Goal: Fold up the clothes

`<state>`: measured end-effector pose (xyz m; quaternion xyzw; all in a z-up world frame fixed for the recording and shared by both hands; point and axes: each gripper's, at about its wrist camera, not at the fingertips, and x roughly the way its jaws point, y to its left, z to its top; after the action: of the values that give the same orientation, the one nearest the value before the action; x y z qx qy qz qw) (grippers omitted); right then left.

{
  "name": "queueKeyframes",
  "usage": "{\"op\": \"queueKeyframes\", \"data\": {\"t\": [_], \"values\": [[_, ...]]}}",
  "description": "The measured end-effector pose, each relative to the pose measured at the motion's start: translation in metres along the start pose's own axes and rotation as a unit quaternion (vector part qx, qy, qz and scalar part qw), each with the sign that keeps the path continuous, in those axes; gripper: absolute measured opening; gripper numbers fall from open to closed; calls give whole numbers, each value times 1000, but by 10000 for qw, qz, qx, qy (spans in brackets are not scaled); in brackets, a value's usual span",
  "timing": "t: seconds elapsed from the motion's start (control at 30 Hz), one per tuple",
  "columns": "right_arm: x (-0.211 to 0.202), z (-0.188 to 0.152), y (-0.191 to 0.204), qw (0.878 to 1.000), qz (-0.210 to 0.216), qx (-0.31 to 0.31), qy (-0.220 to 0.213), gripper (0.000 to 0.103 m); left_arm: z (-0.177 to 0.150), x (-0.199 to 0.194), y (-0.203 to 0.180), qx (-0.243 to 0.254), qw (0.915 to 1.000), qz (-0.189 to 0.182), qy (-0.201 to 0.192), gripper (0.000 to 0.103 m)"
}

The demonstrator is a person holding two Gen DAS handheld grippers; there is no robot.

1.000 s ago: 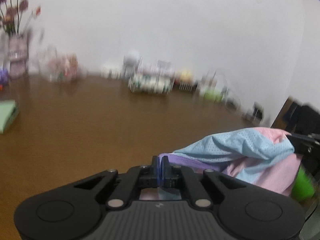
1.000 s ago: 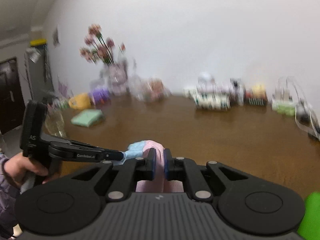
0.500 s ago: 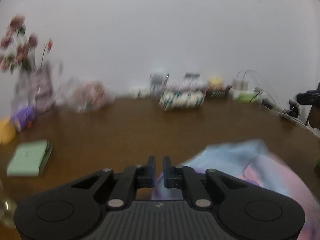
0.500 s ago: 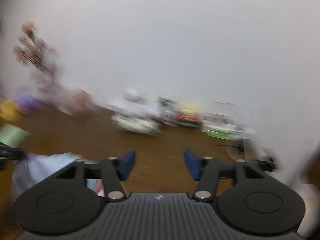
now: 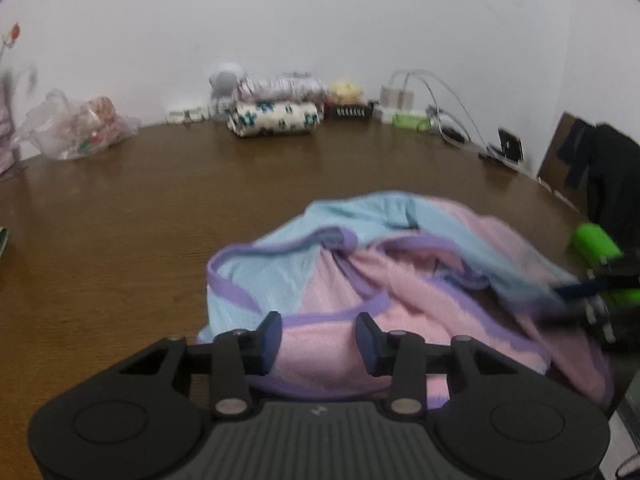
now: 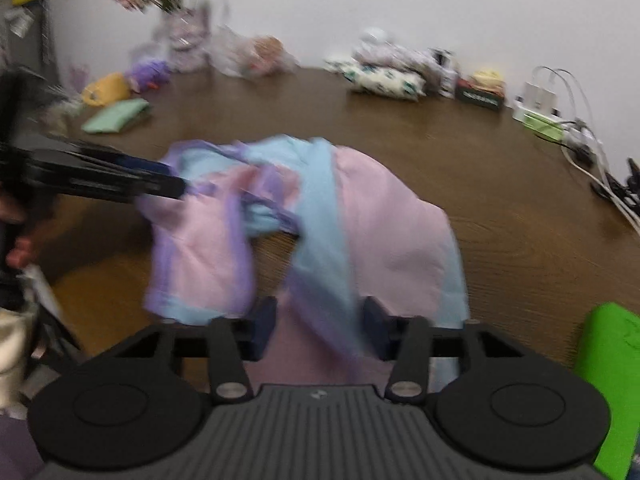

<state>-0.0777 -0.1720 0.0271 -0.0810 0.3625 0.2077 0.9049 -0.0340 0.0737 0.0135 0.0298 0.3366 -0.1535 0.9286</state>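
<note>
Both grippers are now seen spread apart, whereas a second ago each was pinched shut on the cloth. Since then the garment point(image 5: 404, 280) has been let down into a crumpled heap of pink, pale blue and purple trim on the brown desk point(image 5: 120, 220), near its front edge.

The left gripper point(image 5: 318, 338) is held low over the near side of the heap, its fingers point(image 5: 270, 338) wide, with pink fabric lying between them but not clamped. In the right wrist view the right gripper point(image 6: 316, 330) is likewise parted, and a blue-and-purple fold is draped between its fingers (blurred by motion, so contact cannot be judged).

Along the far edge of the desk, well apart from the heap, folded patterned cloths point(image 5: 276, 118) are stacked beside chargers and cables point(image 5: 404, 98). A clear plastic bag point(image 5: 76, 128) is placed further left.
</note>
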Motion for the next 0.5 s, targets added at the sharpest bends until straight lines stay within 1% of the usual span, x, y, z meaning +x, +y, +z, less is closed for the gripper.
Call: {"op": "queueKeyframes", "data": {"t": [0.03,0.07,0.1,0.2,0.23,0.27,0.33,0.37,0.4,0.43,0.47,0.5], "values": [[4,0,-5,10000,-84,47,-28,18,-5,-1,0,20,10000,5,34,28],[9,4,-10,9998,-177,112,2,3,-9,-3,2,31,10000,32,25,25],[9,12,-14,9995,-280,126,-73,3,-10,-4,2,3,10000,28,42,24],[-6,60,-20,9950,-633,-68,-774,3,-15,-13,3,-107,9998,-42,142,23],[-8,75,-21,9928,-737,-140,-931,3,-16,-17,1,-113,9997,-85,186,23],[-4,89,-22,9916,-822,-225,-971,4,-17,-20,-4,-112,9995,-158,233,23],[4,116,-23,9887,-991,-395,-1052,15,-18,-26,-15,-52,9989,-336,317,25],[8,129,-24,9870,-1075,-480,-1092,45,-19,-29,-24,42,9982,-459,385,28],[12,143,-24,9852,-1159,-565,-1132,70,-21,-33,-32,154,9968,-652,434,39],[16,156,-25,9832,-1243,-650,-1171,72,-24,-36,-39,268,9949,-847,481,46],[20,170,-26,9810,-1326,-734,-1211,72,-26,-40,-47,381,9924,-1041,528,49],[24,183,-26,9787,-1410,-819,-1250,72,-28,-44,-48,372,9898,-1274,523,48]]}}
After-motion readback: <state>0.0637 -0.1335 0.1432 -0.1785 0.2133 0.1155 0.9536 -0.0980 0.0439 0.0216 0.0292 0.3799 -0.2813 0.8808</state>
